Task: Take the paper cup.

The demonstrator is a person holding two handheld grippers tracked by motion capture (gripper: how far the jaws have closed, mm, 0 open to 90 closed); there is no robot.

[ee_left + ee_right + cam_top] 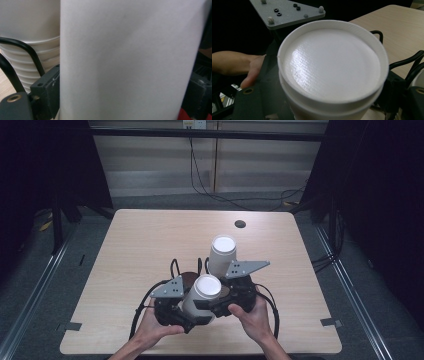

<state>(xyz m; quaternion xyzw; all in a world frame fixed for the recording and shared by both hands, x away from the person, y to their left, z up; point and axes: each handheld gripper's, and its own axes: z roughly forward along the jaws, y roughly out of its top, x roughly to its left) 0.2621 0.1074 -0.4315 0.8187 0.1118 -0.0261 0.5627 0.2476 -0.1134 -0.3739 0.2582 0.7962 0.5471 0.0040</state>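
Cup point(202, 295) upside down, between both tools

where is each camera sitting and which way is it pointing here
High view: above the person's side, looking forward and down on the table; both hands, left gripper and right gripper show.
Left gripper view: on the left gripper, facing the side wall of the near cup; its dark jaw parts flank it.
Right gripper view: on the right gripper, looking onto that cup's upturned bottom; the person's other hand shows.
All share the near cup.
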